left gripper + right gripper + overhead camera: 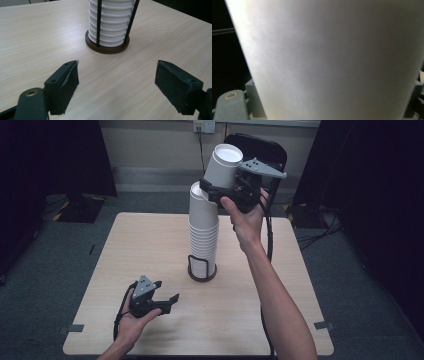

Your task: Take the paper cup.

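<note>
Holding one white cup (222, 166) in your right gripper (220, 190), you have it tilted at the top of the stack (203, 237), its bottom up and its mouth down toward the topmost stacked cup; whether the two rims touch cannot be told from above. Item one, the cup: clamped across its side wall by the right jaws, wide apart because the cup is wide; in the right gripper view its wall (332, 62) sits close against the lens. Item two, the stack: upside-down cups nested tall inside a holder (202, 270) with a dark round base and thin black uprights, standing mid-table (125, 250). Item three, your left gripper (167, 302): low near the table's front edge, jaws spread with nothing between them, pointed at the holder's base (107, 46) and well apart from it. Risks, as judged: the cup is tilted, so if its rim catches the top of the stack as it goes, the tall column may lean or tip, since the uprights guard only its lower part. Thin paper may dent under a harder squeeze; a looser one may let the cup slip. Nothing steadies the base, so a sideways pull could drag the holder across the table.
</note>
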The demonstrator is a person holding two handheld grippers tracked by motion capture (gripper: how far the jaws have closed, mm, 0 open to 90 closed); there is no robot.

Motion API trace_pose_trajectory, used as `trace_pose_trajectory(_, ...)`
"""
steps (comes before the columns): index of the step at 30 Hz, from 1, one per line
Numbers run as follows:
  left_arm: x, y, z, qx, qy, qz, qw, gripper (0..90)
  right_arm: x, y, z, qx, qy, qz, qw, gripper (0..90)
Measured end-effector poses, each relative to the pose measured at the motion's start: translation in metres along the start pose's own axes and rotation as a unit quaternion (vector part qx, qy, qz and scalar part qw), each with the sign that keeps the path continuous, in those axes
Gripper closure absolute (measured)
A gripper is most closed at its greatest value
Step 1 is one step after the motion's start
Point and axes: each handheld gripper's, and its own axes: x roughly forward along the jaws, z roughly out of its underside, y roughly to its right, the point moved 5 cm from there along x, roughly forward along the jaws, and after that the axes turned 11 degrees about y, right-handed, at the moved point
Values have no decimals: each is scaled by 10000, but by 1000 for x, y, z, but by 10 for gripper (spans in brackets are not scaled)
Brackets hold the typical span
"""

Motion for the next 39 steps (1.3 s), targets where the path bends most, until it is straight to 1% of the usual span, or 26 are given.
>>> trace_pose_trajectory(6,1,0,0,1,-5,14,10000,191,-10,7,-2,47,11,80,10000,118)
trace_pose_trajectory(9,1,2,0,-27,-10,-1,10000,191,-18,13,-4,76,-25,190,9998,119)
trace_pose_trajectory(12,1,3,0,-27,15,21,10000,191,-23,16,-5,90,-43,235,9997,119)
trace_pose_trajectory(14,2,3,0,-27,17,26,10000,191,-30,20,-4,80,-56,270,9996,120)
trace_pose_trajectory(15,2,3,0,-27,17,26,10000,191,-30,20,-4,80,-56,270,9996,120)
trace_pose_trajectory(17,1,3,0,-13,-10,61,10000,191,-37,23,-2,133,-90,329,9993,121)
trace_pose_trajectory(18,1,3,0,5,-5,75,10000,191,-40,25,-1,110,-104,373,9992,121)
trace_pose_trajectory(19,1,3,0,17,14,72,10000,191,-40,25,-1,110,-104,373,9992,121)
trace_pose_trajectory(20,1,3,0,26,10,78,10000,191,-42,26,0,160,-105,418,9989,122)
trace_pose_trajectory(22,2,4,0,31,1,105,9999,190,-46,30,3,190,-167,471,9986,122)
trace_pose_trajectory(23,2,5,-1,51,9,140,9999,190,-50,34,7,295,-166,522,9981,124)
trace_pose_trajectory(24,2,5,-1,51,9,140,9999,190,-53,36,8,349,-166,540,9978,124)
trace_pose_trajectory(28,3,9,-3,30,9,216,9998,189,-57,38,15,389,-252,535,9975,125)
trace_pose_trajectory(29,4,12,-4,13,39,225,9997,188,-60,39,21,468,-371,551,9967,126)
trace_pose_trajectory(31,4,13,-5,25,46,242,9997,188,-63,41,26,555,-398,557,9961,126)
trace_pose_trajectory(32,4,14,-6,67,60,272,9996,188,-63,41,26,555,-398,557,9961,126)
trace_pose_trajectory(33,4,16,-6,51,66,289,9995,186,-65,41,32,593,-443,528,9959,126)
trace_pose_trajectory(34,4,17,-6,63,53,298,9995,186,-65,41,32,593,-443,528,9959,126)
trace_pose_trajectory(35,5,18,-7,60,55,350,9994,182,-67,41,35,596,-487,517,9957,126)
trace_pose_trajectory(37,6,22,-9,99,24,436,9990,162,-69,40,42,612,-571,488,9953,126)
trace_pose_trajectory(38,7,24,-11,156,18,433,9989,161,-70,39,45,635,-606,473,9950,126)
trace_pose_trajectory(39,7,26,-13,233,50,451,9987,161,-74,38,53,634,-680,518,9943,127)
